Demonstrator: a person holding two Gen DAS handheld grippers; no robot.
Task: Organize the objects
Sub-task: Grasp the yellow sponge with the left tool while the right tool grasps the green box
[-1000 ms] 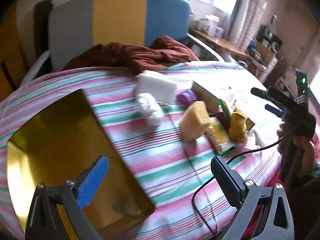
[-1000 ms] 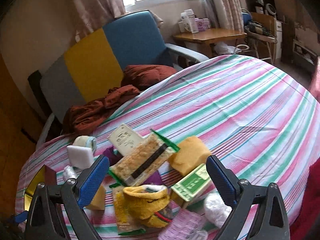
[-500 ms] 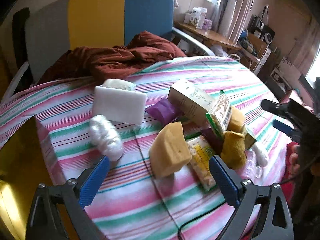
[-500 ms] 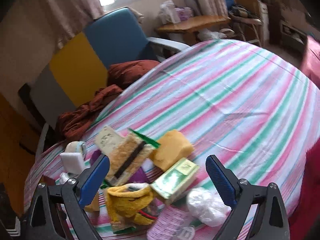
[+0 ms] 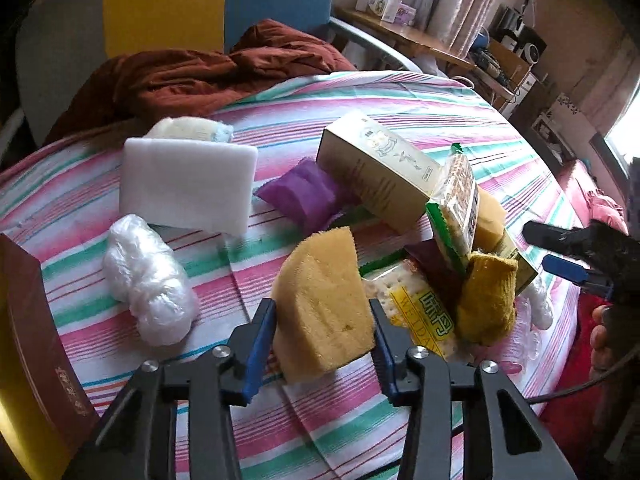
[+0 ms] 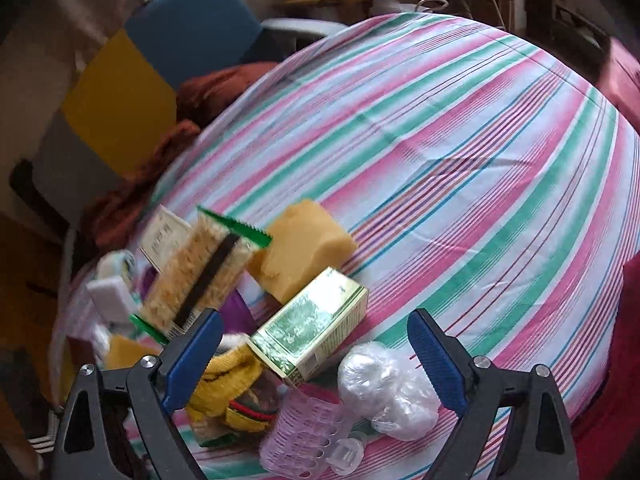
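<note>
1. The left gripper is closing its jaws around a yellow sponge wedge, both blue pads against its sides (tilted on the striped tablecloth).
2. The right gripper hangs wide open, gripping nothing; a green box lies between its fingers, a crumpled plastic bag beside the right one.

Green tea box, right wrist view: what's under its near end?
The green tea box sits tilted, its near end propped on the yellow knit item and a pink plastic piece. Whether anything lies further beneath it is hidden.
</note>
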